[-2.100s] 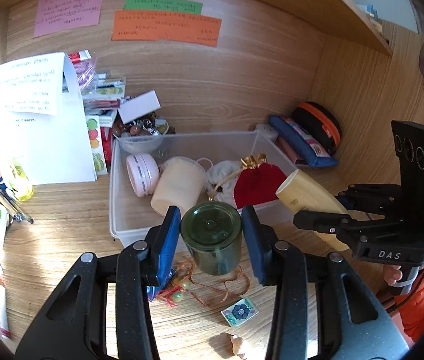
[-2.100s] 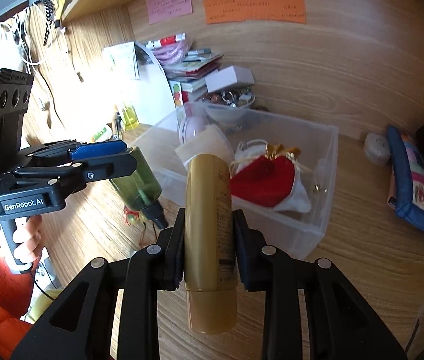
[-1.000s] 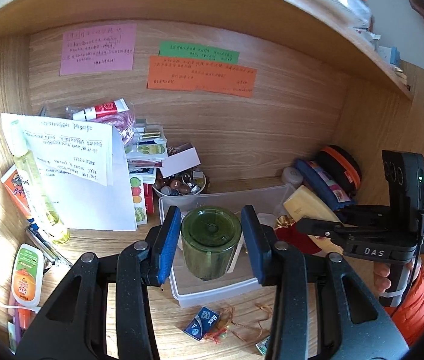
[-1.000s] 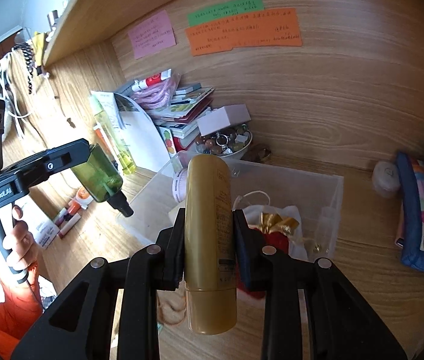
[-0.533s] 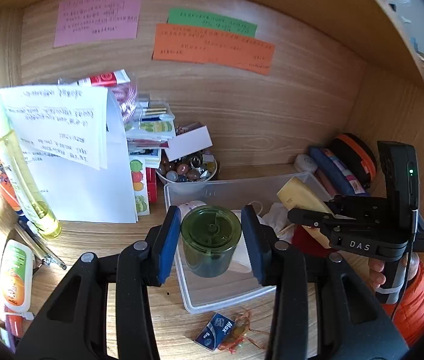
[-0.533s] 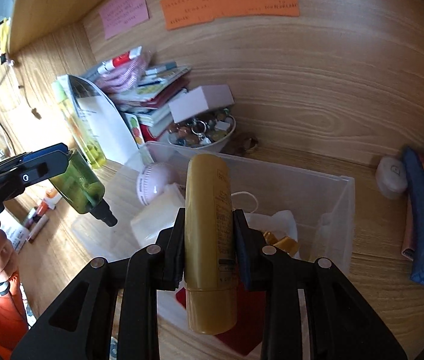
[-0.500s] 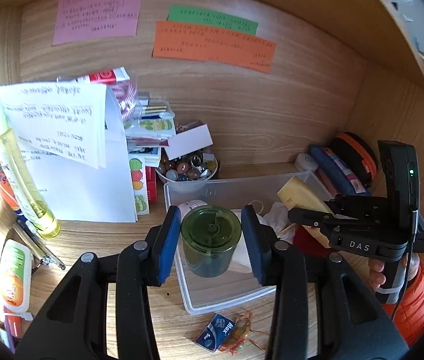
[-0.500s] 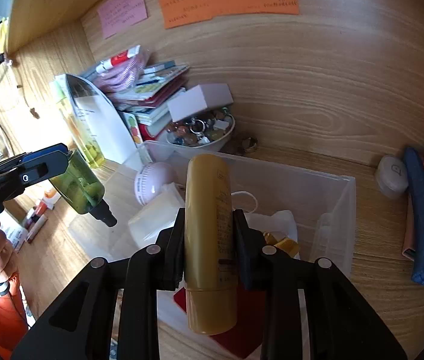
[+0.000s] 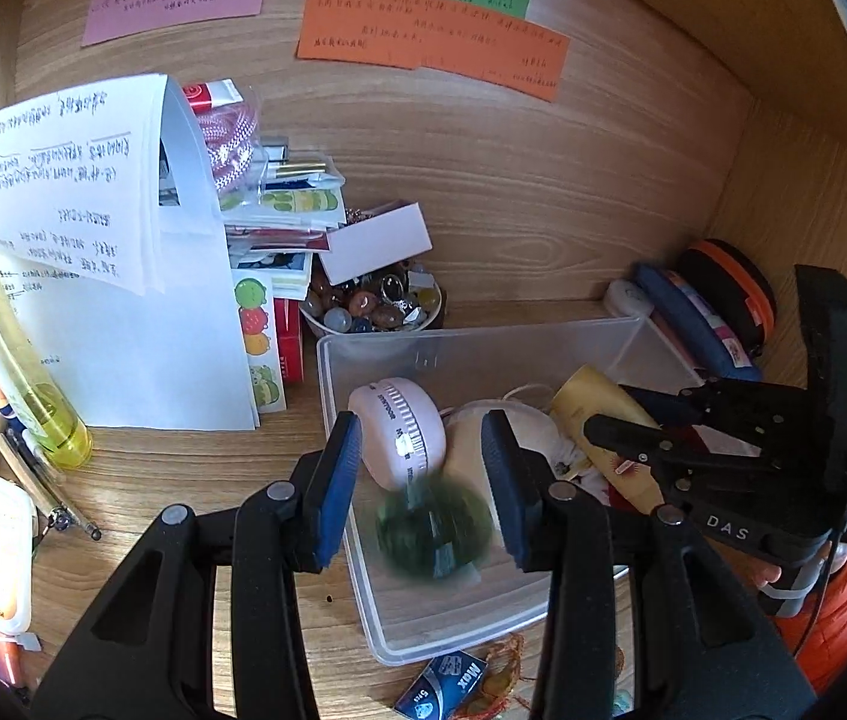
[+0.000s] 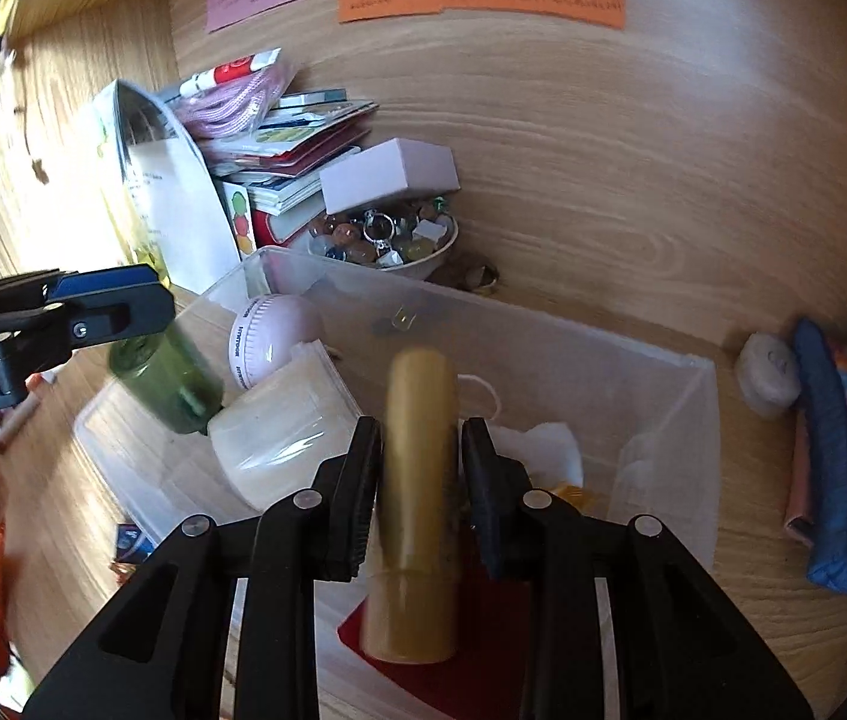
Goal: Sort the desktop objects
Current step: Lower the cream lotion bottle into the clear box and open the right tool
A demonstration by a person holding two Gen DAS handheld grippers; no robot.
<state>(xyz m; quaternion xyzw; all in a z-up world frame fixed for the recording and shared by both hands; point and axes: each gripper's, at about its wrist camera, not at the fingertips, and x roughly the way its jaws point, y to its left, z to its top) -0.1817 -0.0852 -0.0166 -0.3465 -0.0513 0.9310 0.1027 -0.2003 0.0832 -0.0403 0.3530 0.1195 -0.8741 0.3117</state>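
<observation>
With my left tool (image 9: 420,483) spread and the green bottle (image 9: 434,525) blurred, loose over the clear bin (image 9: 483,348), and my right tool (image 10: 420,495) pinching the yellow tube (image 10: 417,480) above it, I fear either knocks the pink timer (image 9: 402,432).

Left gripper (image 9: 420,483) gapes (right gripper (image 10: 420,495) clamped).
</observation>
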